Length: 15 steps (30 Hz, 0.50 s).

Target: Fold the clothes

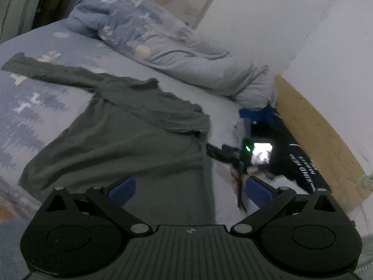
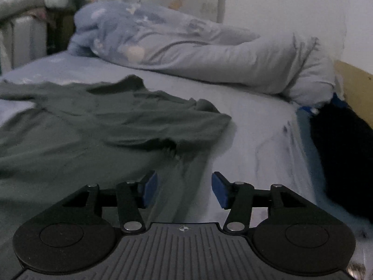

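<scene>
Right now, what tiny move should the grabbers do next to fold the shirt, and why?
Probably close the right gripper on the green shirt edge beneath it: the jaws are open, and one sleeve still lies spread out on the bed.

We see each gripper, left [image 1: 190,187] and right [image 2: 184,190], as a ribbed dark-grey housing with two round black discs, black linkage arms on silver pivot pins, and blue finger pads [image 2: 149,189].
</scene>
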### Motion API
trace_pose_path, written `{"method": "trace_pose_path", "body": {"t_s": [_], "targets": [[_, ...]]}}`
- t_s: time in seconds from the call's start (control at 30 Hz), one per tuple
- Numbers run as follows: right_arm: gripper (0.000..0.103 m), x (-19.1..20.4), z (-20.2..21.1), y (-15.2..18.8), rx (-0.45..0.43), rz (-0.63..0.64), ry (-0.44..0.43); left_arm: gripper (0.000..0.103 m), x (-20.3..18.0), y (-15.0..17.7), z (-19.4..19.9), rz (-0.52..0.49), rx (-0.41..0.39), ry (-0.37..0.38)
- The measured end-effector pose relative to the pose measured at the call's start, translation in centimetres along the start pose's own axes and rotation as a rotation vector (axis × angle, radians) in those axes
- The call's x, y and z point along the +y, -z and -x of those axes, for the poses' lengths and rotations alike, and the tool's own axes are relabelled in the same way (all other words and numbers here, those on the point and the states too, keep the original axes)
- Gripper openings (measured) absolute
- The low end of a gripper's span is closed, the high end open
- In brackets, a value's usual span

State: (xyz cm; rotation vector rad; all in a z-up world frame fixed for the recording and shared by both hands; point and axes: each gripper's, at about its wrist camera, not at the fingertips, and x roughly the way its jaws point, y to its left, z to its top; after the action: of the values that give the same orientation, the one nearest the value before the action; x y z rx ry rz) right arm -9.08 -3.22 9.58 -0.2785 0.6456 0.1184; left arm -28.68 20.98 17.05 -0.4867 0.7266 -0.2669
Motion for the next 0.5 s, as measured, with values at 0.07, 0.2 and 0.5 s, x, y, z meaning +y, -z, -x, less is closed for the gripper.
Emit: {"method": "trace_pose_path", "body": {"t_s": [0.07, 0.2, 0.5], "targets": [[0.056, 0.5, -3.1, -0.4, 0.011, 0.024, 0.016, 0.103, 1.0, 0.0, -0.5, 0.034, 0.013, -0.032], [0.053, 0.7, -7.2, 0.6, 0.029, 0.08, 0.021, 0.103, 2.7, -0.1, -1.7, 0.083, 0.035, -0.077], [0.015, -6.8, -8.5, 0.8, 0.032, -0.168, 0.002, 0.103, 3.8, -0.1, -3.6, 0.106, 0.072, -0.098]]}}
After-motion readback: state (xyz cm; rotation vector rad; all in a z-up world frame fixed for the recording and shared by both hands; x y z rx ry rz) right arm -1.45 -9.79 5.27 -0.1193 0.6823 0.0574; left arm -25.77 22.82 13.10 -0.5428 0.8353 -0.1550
